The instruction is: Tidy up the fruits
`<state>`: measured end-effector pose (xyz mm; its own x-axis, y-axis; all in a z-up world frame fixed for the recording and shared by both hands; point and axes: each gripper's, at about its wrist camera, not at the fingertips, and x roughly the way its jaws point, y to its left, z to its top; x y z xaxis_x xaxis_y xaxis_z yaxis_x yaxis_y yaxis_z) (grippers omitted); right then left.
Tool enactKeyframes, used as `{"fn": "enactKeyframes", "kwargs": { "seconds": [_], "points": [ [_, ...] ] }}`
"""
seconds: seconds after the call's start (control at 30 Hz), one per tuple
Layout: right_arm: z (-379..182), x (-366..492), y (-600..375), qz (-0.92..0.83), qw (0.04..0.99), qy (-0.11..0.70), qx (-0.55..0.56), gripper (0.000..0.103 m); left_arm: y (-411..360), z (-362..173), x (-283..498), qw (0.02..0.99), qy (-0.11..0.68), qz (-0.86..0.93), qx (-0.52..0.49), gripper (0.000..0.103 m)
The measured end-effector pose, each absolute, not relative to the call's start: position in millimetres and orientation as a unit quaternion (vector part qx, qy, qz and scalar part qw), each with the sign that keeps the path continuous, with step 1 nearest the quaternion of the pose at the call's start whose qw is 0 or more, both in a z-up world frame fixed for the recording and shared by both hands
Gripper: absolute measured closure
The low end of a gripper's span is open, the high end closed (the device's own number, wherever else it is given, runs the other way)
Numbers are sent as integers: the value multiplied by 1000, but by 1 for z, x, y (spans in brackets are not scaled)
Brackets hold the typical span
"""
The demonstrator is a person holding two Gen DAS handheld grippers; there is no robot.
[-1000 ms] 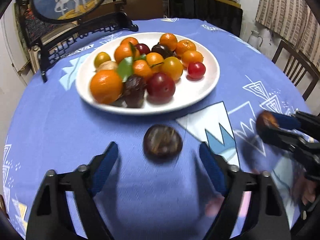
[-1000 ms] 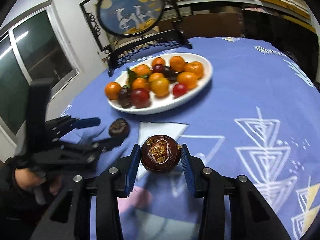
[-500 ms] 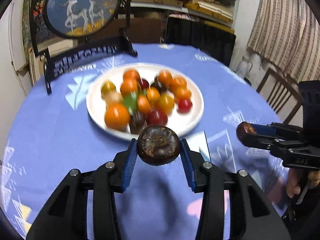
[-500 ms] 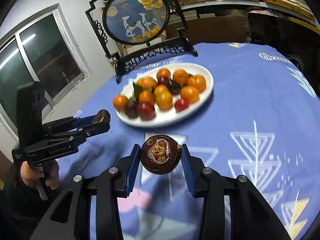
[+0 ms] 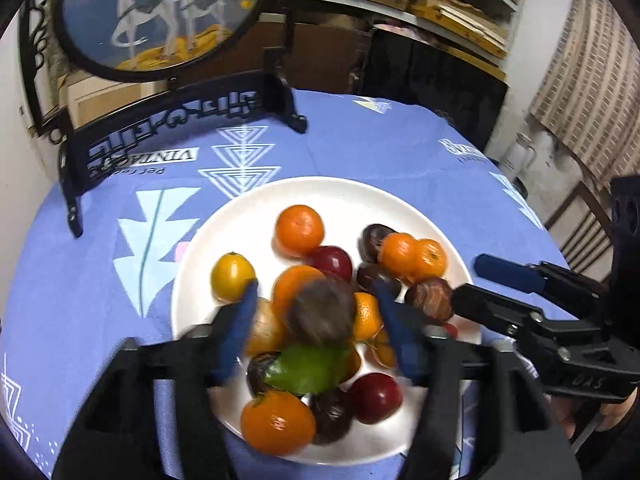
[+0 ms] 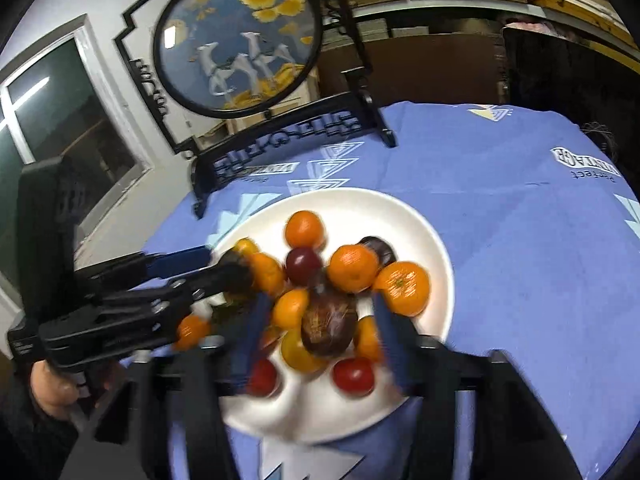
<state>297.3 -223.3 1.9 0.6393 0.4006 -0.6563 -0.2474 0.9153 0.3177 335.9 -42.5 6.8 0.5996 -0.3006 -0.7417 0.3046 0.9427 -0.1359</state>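
Both our claws hang wide over the round white plate (image 5: 404, 200) of heaped fruit, left claw (image 5: 316, 316) and right claw (image 6: 318, 324) each letting a dark brown fruit (image 5: 322, 312) drop, which could roll onto the desk.

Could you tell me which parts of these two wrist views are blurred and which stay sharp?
Left wrist view: the dark fruit between the fingers and the fingers themselves are smeared by motion, while the painted screen behind is fairly crisp. Right wrist view: the brown fruit and nearby plate contents are blurred; the tablecloth print stays readable, with fisheye bending at the edges.
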Motion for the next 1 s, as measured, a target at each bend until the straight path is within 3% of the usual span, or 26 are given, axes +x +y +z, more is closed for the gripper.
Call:
{"fn": "enactKeyframes", "kwargs": {
  "seconds": [0.07,0.13,0.2,0.27,0.33,0.7,1.0],
  "points": [
    [-1,293,-227,190,897,383,111,40,-33,10,325,904,397,-157,-2,15],
    [-3,280,-232,188,897,384,115,40,-25,9,307,909,391,-142,8,13],
    [-6,258,-238,186,895,388,117,31,-17,7,286,910,393,-135,16,6],
    [-9,227,-243,175,898,389,108,12,-10,1,260,907,403,-123,30,5],
    [-10,203,-247,171,899,389,104,4,-5,-3,231,903,409,-127,40,5],
    [15,75,-255,152,917,358,89,4,1,26,82,932,346,-102,24,5],
    [47,25,-249,159,932,319,69,4,-4,54,39,944,319,-75,36,5]
  ]
}}
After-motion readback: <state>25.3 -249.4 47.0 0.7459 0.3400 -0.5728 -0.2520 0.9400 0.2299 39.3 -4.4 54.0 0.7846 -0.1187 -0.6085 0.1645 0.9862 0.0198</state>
